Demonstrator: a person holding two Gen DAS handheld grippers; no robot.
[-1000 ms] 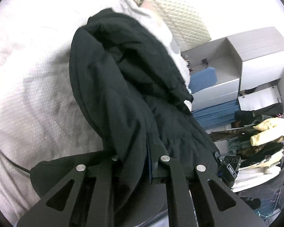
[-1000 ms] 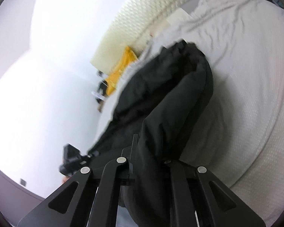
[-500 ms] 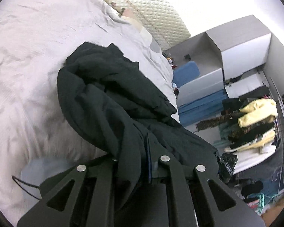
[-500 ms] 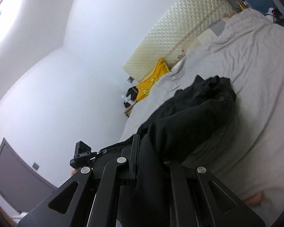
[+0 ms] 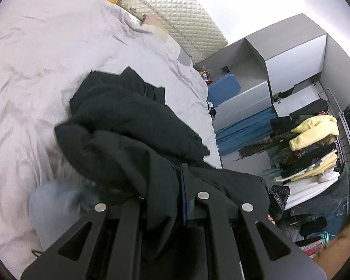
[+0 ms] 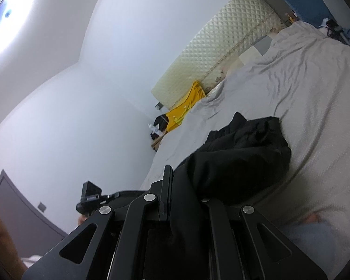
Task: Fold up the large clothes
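left gripper clamped black coat | right gripper clamped coat | bulk heaped at 12 o'clock on bed

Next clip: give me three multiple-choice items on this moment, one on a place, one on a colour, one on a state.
1. Where does the far end of the garment lie?
A. on the bed
B. on the clothes rack
C. on the shelf

2. What colour is the garment?
A. yellow
B. black
C. blue

3. How do the two grippers stand?
A. both open
B. one open
C. both shut on cloth

Key: 1 A, the black garment rests bunched on the bed. 2 B, it shows black in both views. 3 C, cloth passes between the fingers of the left gripper and the right gripper.
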